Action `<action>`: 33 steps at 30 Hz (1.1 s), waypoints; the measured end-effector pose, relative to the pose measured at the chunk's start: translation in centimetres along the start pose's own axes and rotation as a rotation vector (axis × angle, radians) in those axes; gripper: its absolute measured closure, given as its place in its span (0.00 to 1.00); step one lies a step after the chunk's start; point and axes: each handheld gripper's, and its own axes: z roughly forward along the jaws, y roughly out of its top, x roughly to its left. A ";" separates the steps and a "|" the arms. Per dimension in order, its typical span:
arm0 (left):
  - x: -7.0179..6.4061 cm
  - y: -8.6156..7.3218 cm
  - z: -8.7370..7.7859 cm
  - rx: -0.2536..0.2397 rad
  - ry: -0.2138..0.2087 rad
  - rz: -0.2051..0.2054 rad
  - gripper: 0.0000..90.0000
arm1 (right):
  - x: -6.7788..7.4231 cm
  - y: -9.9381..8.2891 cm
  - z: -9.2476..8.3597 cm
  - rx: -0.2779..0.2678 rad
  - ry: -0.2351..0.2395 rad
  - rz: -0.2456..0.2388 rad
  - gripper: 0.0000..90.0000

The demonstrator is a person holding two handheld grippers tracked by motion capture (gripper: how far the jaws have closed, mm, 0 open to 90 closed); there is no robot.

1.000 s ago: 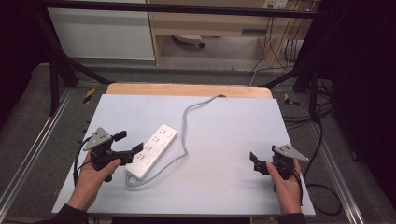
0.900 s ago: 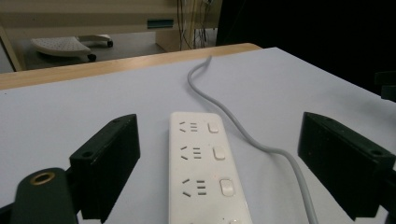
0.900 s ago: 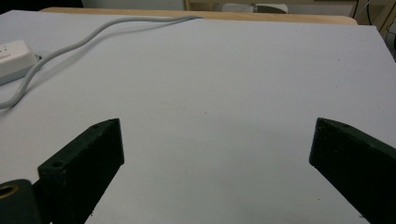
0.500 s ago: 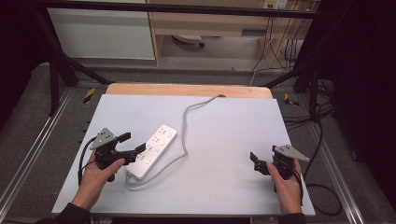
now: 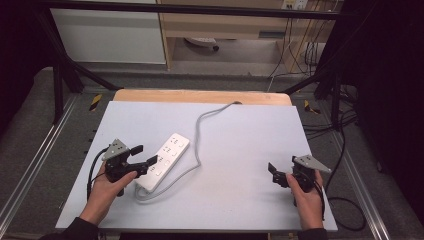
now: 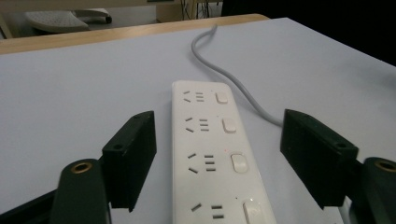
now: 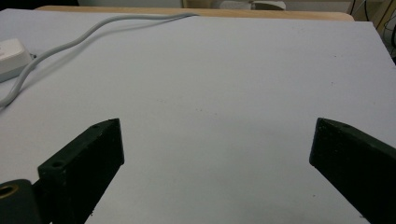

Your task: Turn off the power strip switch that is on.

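A white power strip (image 5: 164, 161) lies slantwise on the pale grey table sheet (image 5: 245, 145), left of centre. Its grey cable (image 5: 199, 135) loops past the near end and runs off the far edge. My left gripper (image 5: 144, 154) is open at the strip's near left end. In the left gripper view the strip (image 6: 212, 154), with several sockets and switches, runs lengthwise between the two spread jaws of that gripper (image 6: 219, 126), touching neither. My right gripper (image 5: 276, 174) is open over bare sheet at the near right and holds nothing. The right gripper view shows it (image 7: 217, 144) facing the strip's end (image 7: 10, 55) and cable (image 7: 93, 30).
A wooden table edge (image 5: 200, 96) borders the sheet at the back. Metal frame rails (image 5: 35, 150) run along both sides. Black cables (image 5: 345, 150) lie on the floor at the right. A white cabinet (image 5: 107, 35) stands beyond the table.
My left gripper has moved right and forward, so its jaws now reach the power strip's near end. The right gripper has stayed in place.
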 end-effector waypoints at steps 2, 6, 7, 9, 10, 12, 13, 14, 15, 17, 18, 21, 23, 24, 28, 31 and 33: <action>0.0 0.0 0.1 0.010 -0.005 0.002 0.35 | 0.0 0.0 0.0 0.002 0.000 0.000 0.04; -0.1 -0.1 0.4 0.030 -0.011 0.008 0.41 | 0.0 0.0 0.0 0.005 -0.002 0.003 0.04; -0.1 -0.1 0.5 0.035 -0.012 0.007 0.41 | 0.0 0.0 0.0 0.005 -0.002 0.003 0.04; -0.1 -0.2 0.6 0.041 -0.019 0.005 0.43 | -0.1 0.0 0.0 0.006 -0.002 0.003 0.04; -0.1 -0.2 0.6 0.044 -0.016 0.009 0.44 | -0.1 0.0 0.1 0.006 -0.003 0.003 0.04; -0.2 -0.2 0.7 0.050 -0.023 0.008 0.48 | -0.1 -0.1 0.1 0.007 -0.003 0.003 0.04; -0.2 -0.2 0.8 0.052 -0.022 0.013 0.48 | -0.1 -0.1 0.1 0.007 -0.003 0.003 0.04; -0.3 -0.2 0.8 0.056 -0.022 0.015 0.49 | -0.1 -0.1 0.1 0.008 -0.004 0.002 0.04; -0.3 -0.2 0.8 0.057 -0.022 0.015 0.50 | -0.1 -0.1 0.1 0.009 -0.003 0.004 0.04; -0.4 -0.2 0.7 0.059 -0.021 0.020 0.53 | -0.1 -0.1 0.1 0.008 -0.004 0.005 0.04; -0.4 -0.3 0.7 0.059 -0.020 0.020 0.54 | -0.1 -0.1 0.1 0.010 -0.005 0.010 0.04; -0.5 -0.3 0.8 0.064 -0.027 0.021 0.57 | -0.2 -0.1 0.2 0.013 -0.007 0.008 0.04; -0.6 -0.3 0.7 0.063 -0.035 0.025 0.60 | -0.1 -0.1 0.2 0.013 -0.007 0.005 0.04; -0.7 -0.3 0.7 0.059 -0.041 0.024 0.62 | -0.1 -0.1 0.2 0.016 -0.004 0.005 0.04; -0.9 -0.2 0.8 0.063 -0.060 0.034 0.70 | 0.0 -0.1 0.4 0.016 -0.002 0.003 0.04; -1.0 -0.1 0.8 0.061 -0.072 0.029 0.75 | 0.0 -0.1 0.5 0.018 -0.001 0.006 0.04; -1.1 -0.1 0.9 0.062 -0.089 0.029 0.80 | 0.0 -0.1 0.6 0.021 0.002 0.010 0.04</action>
